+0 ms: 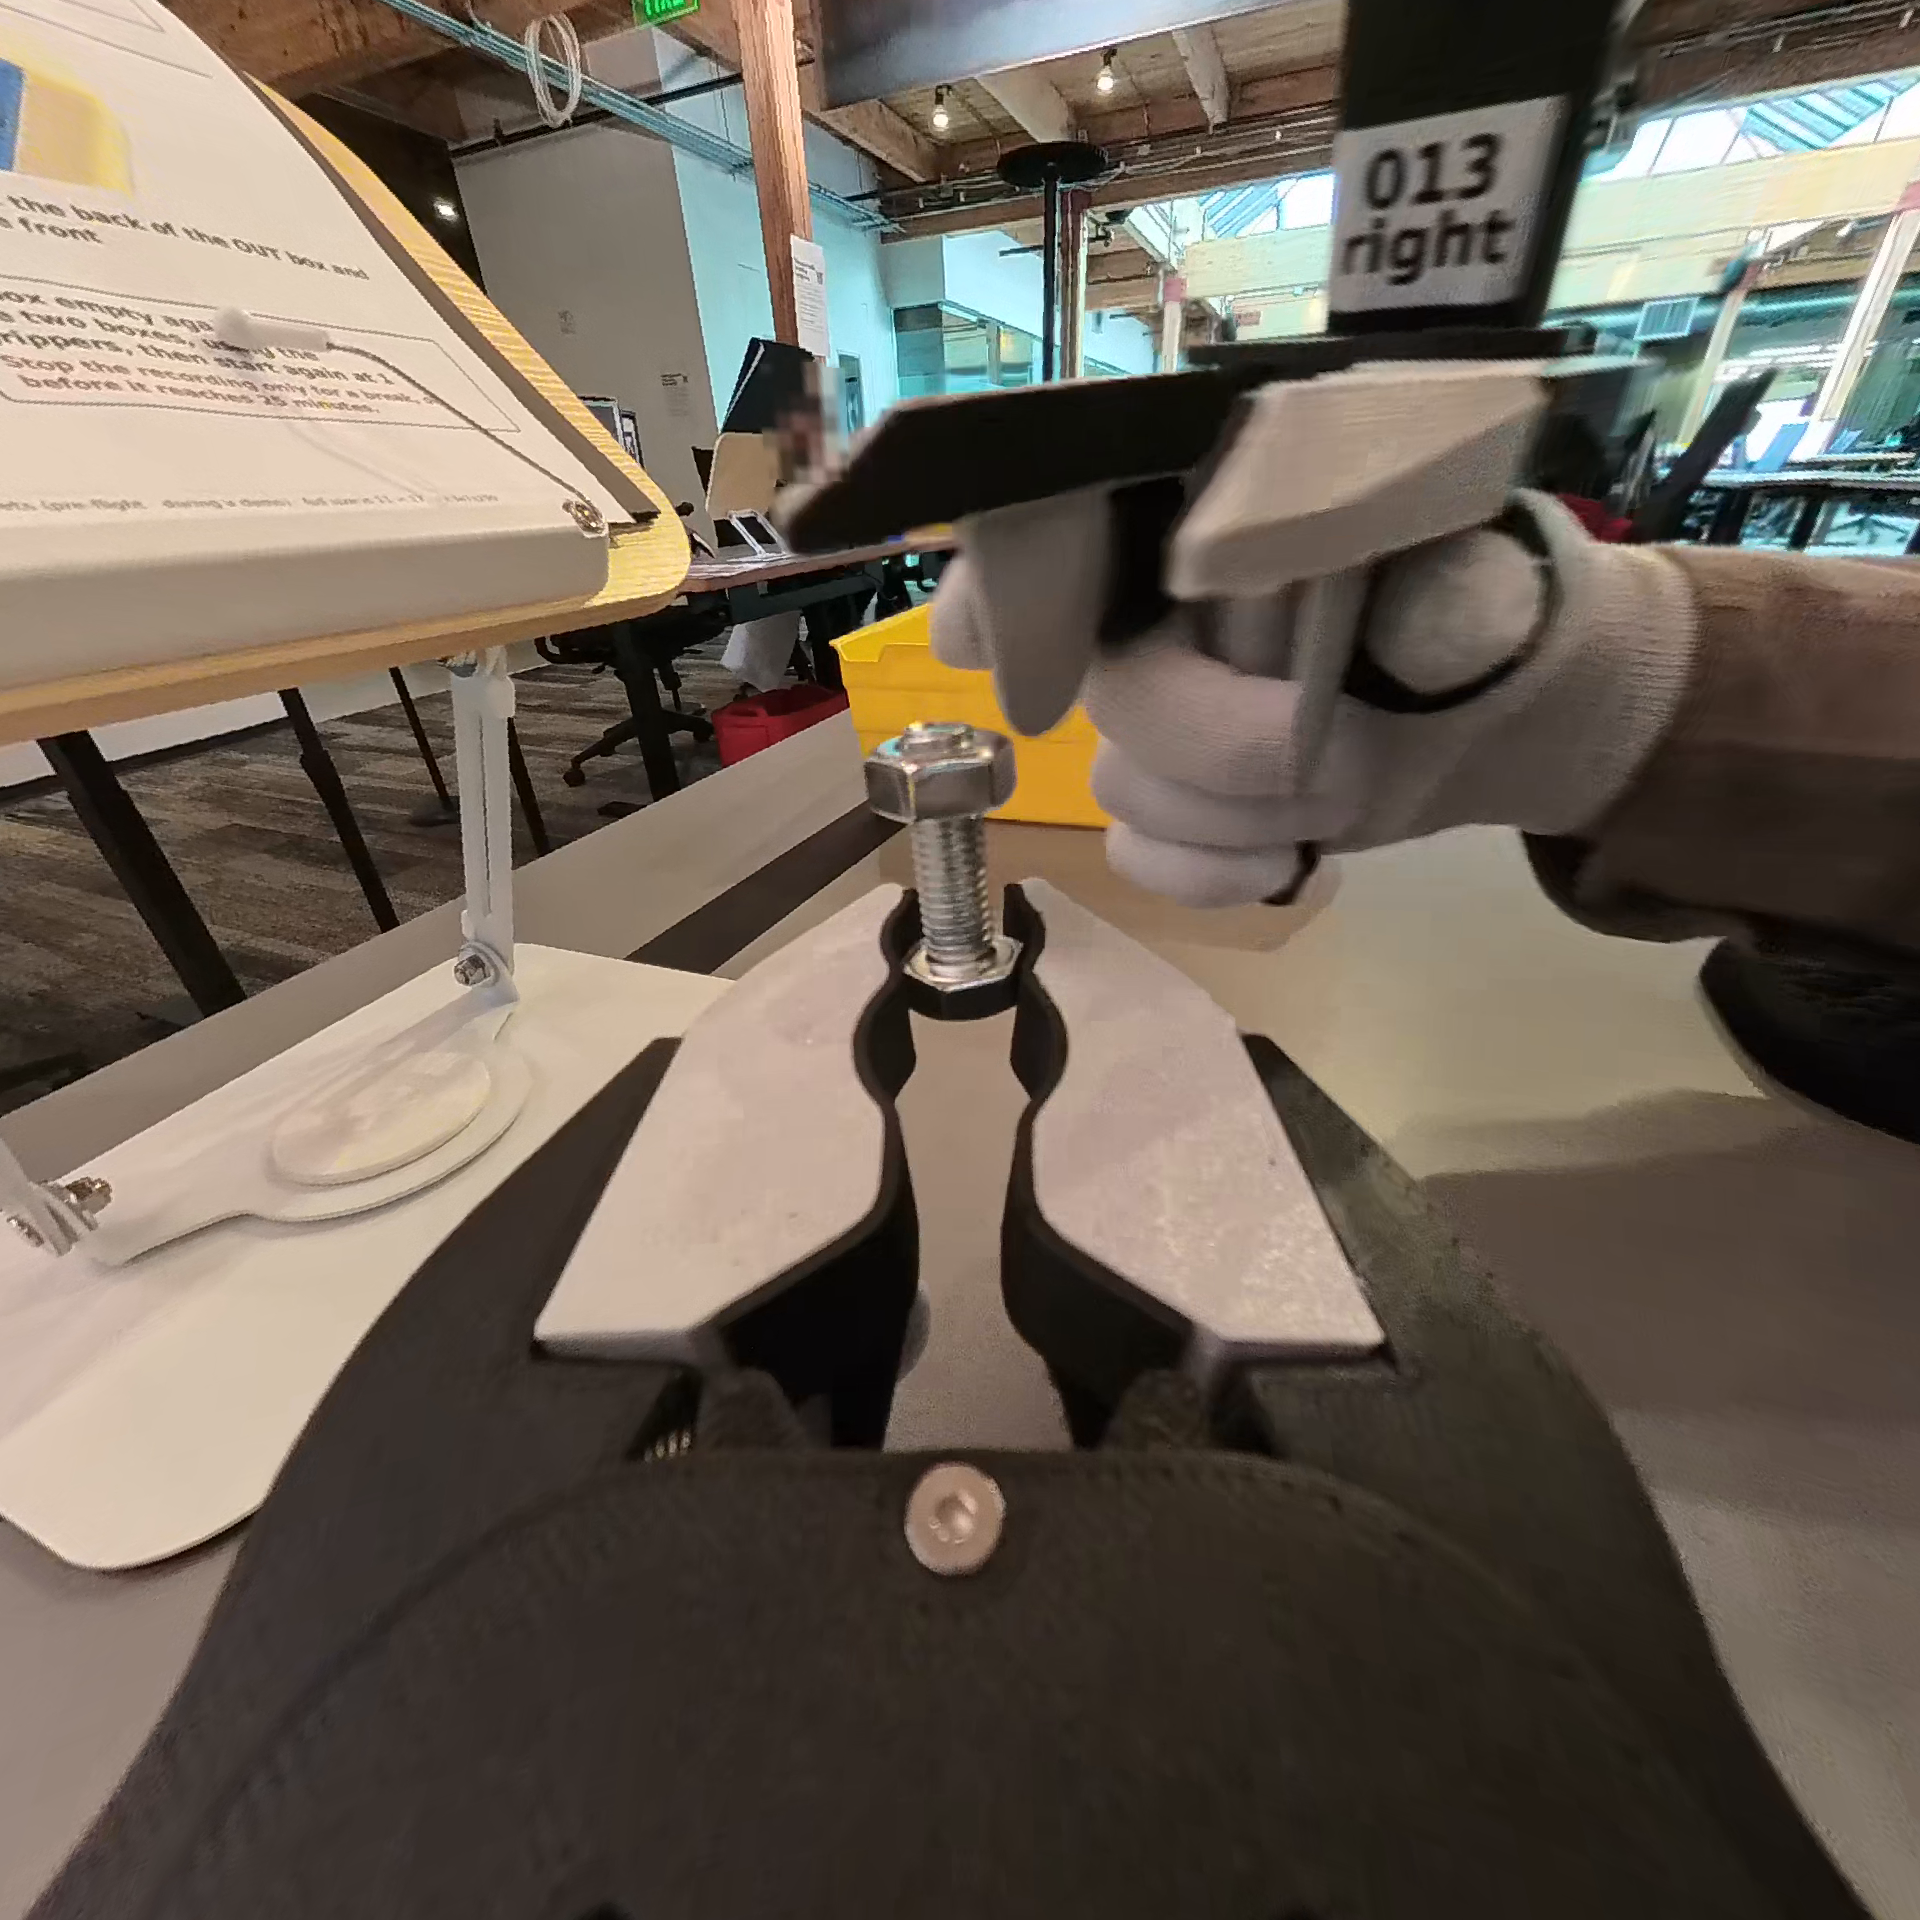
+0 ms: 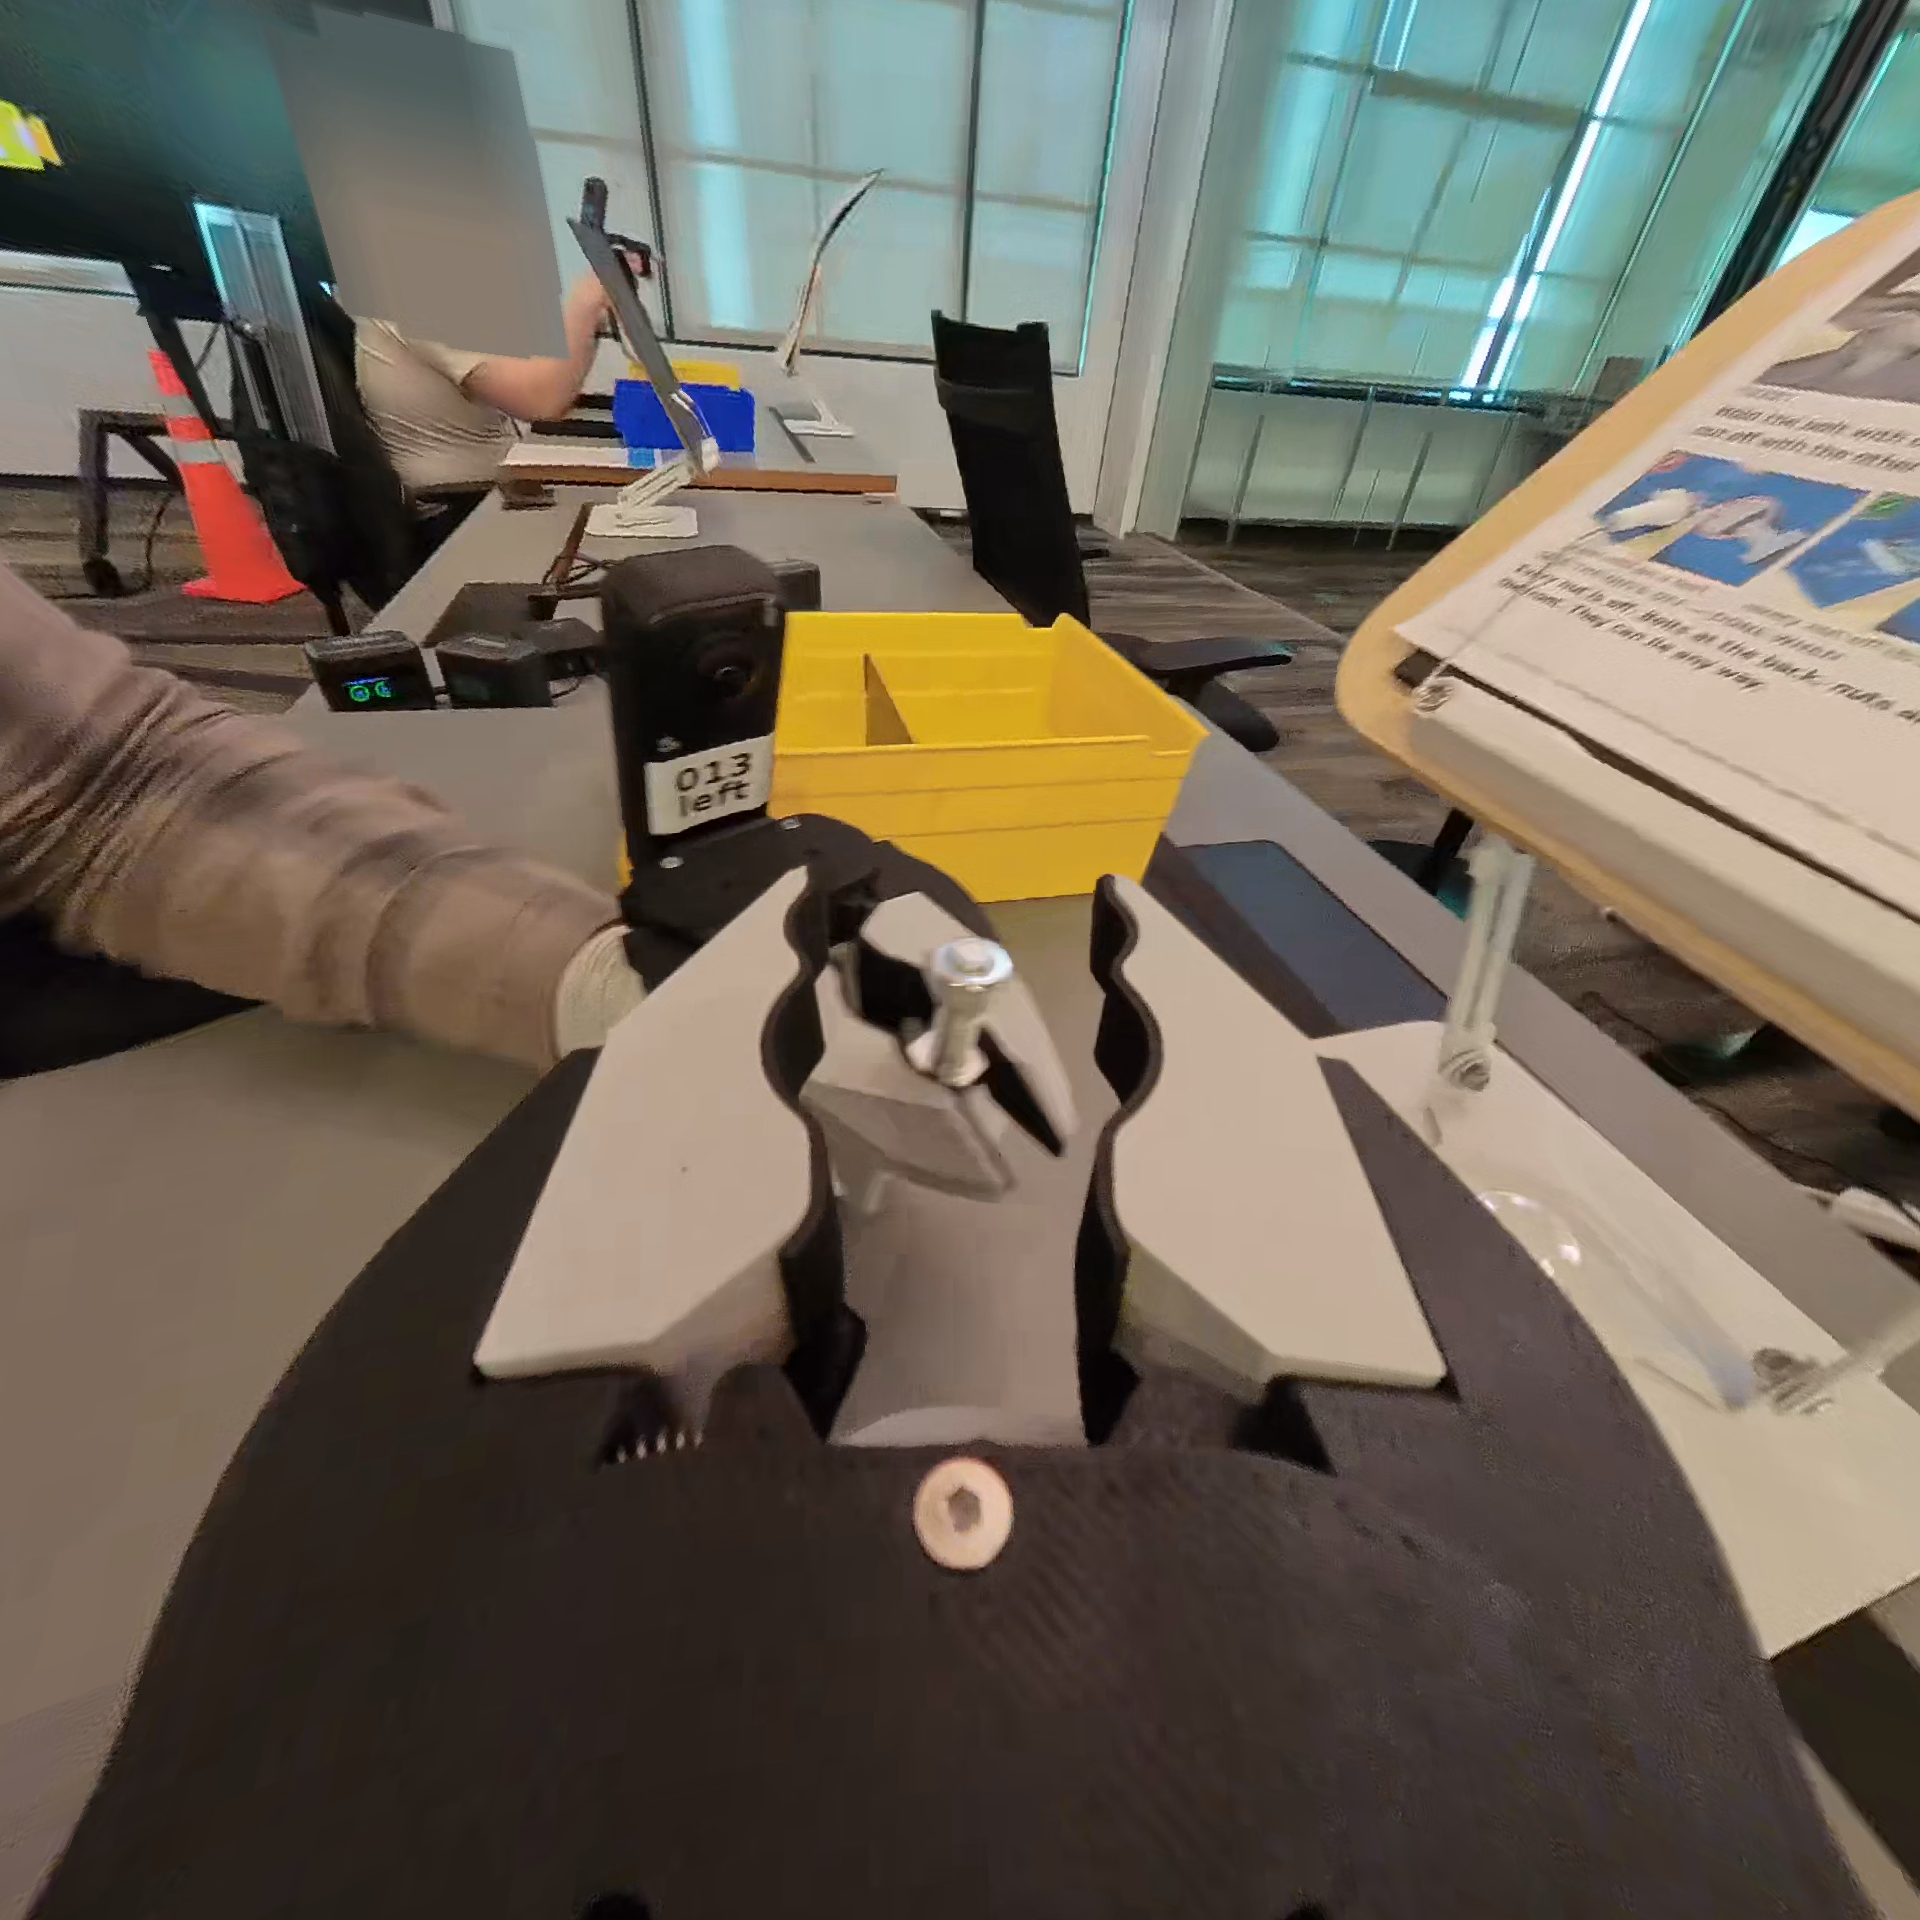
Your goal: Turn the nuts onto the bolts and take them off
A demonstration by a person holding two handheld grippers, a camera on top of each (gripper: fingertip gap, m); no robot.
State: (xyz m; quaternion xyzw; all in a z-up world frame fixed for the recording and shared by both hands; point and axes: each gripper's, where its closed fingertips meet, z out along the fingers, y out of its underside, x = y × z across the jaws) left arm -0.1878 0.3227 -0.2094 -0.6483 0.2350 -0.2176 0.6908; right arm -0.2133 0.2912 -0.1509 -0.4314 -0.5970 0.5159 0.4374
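Note:
A silver bolt (image 1: 951,894) stands upright with its thread pointing up. My left gripper (image 1: 958,971) is shut on the bolt's head just above the grey table (image 1: 1507,1039). A silver hex nut (image 1: 940,777) sits at the top end of the thread. My right gripper (image 1: 1081,665), held by a white-gloved hand (image 1: 1351,727), hovers just above and to the right of the nut. In the right wrist view my right gripper (image 2: 956,904) is open. The nut (image 2: 971,961) and bolt show between its spread fingers without touching them, and the left gripper (image 2: 935,1081) holds the bolt below.
A yellow divided bin (image 2: 987,790) stands on the table just beyond the bolt and also shows in the left wrist view (image 1: 914,665). An instruction board (image 1: 260,416) on a white stand (image 1: 312,1143) is at the side. Small black devices (image 2: 416,665) sit behind the left arm.

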